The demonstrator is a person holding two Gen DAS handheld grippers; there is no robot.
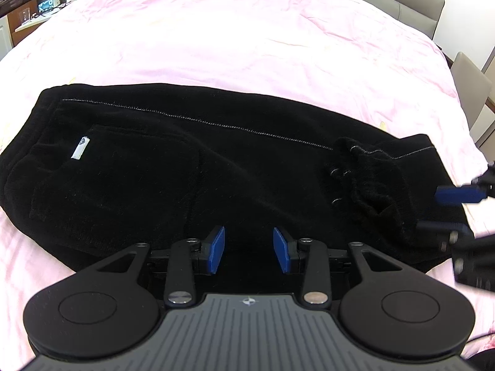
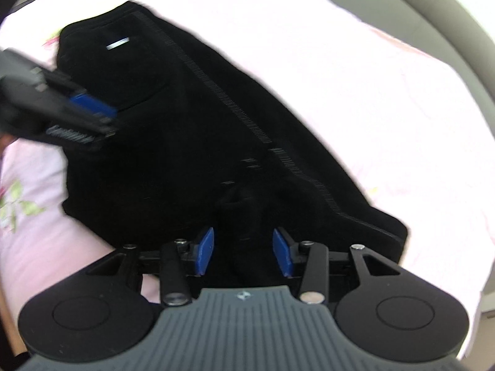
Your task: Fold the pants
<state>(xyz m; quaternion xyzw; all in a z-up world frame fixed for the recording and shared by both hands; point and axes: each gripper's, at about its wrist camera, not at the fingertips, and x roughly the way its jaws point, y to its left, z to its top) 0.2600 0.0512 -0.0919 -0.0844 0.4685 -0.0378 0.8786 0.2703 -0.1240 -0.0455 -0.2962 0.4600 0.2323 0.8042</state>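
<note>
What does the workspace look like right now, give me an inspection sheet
Surface: bed with a pink sheet, wrinkled.
Job's things: black pants lying folded on the sheet, white tag showing, bunched cuffs on top at one end.
Clutter: nothing seen on the bed.
Grippers: left claw open over the pants' near edge; right claw open above the cuff end, gripping nothing.
Cables: nothing seen on the bed.
Surroundings: grey headboard; cluttered side table beyond the corner.

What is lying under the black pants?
The black pants lie on a pink bedsheet, visible all around them. The part of the sheet directly beneath them is covered, so anything else under them cannot be seen.
</note>
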